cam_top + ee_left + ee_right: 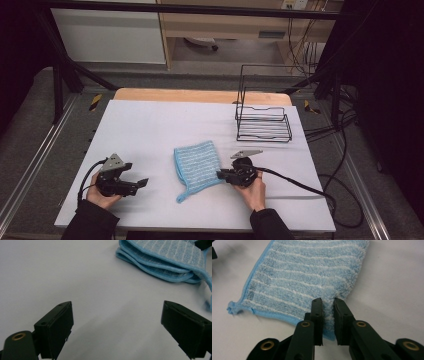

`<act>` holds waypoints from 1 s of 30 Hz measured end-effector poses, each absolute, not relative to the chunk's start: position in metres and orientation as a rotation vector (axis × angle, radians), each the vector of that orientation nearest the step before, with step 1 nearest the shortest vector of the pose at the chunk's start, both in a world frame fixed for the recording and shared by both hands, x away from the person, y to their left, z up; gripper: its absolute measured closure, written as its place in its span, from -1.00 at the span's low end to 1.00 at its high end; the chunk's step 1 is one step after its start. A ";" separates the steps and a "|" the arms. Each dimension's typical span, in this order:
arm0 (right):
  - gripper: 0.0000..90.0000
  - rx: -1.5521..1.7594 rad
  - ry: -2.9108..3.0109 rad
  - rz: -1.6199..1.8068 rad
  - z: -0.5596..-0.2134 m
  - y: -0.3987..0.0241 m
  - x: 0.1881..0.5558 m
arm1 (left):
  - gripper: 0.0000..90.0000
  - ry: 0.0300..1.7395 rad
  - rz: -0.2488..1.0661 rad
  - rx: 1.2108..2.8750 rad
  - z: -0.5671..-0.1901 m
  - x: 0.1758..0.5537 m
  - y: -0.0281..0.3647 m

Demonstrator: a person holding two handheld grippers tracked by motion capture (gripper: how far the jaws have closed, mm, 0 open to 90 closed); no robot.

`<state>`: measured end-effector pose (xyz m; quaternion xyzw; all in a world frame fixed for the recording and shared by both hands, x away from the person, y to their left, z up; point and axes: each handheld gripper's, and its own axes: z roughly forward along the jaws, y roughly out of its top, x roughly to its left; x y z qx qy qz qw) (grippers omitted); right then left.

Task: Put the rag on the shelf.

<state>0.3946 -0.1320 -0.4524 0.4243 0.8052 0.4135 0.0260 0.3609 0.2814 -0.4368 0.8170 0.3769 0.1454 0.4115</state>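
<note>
A folded light-blue cloth with white stripes (197,165) lies on the white table cover (150,130), near the front middle. My right gripper (220,174) sits at the cloth's right front corner, and its jaws are shut on that corner. In the right gripper view the cloth (307,277) spreads away from the jaws, and a pinched ridge of it stands between the right gripper's (328,320) pads. My left gripper (141,183) rests to the left of the cloth, open and apart from it. The left gripper view has its jaws (117,327) wide, nothing between them, and the cloth's folded edge (162,262) farther off.
A black wire rack (262,112) stands at the back right of the table. A black cable (295,182) trails from the right gripper across the cover to the right edge. Bare cover lies left of and behind the cloth.
</note>
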 end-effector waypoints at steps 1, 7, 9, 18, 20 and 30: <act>0.83 1.332 2.480 1.282 -0.451 -0.132 0.393 | -0.76 0.950 0.364 2.055 -0.437 0.361 0.281; 0.84 1.404 2.446 1.286 -0.446 -0.133 0.381 | -0.76 0.949 0.364 2.053 -0.436 0.360 0.281; 0.84 1.426 2.439 1.280 -0.444 -0.133 0.378 | -0.76 0.949 0.364 2.054 -0.436 0.360 0.281; 0.84 1.453 2.429 1.241 -0.439 -0.137 0.354 | -0.76 0.946 0.361 2.054 -0.436 0.359 0.280; 0.84 1.444 2.427 1.231 -0.438 -0.139 0.350 | -0.76 0.947 0.360 2.054 -0.436 0.359 0.280; 0.38 1.359 2.428 1.222 -0.444 -0.145 0.351 | -0.77 0.946 0.356 2.063 -0.436 0.358 0.278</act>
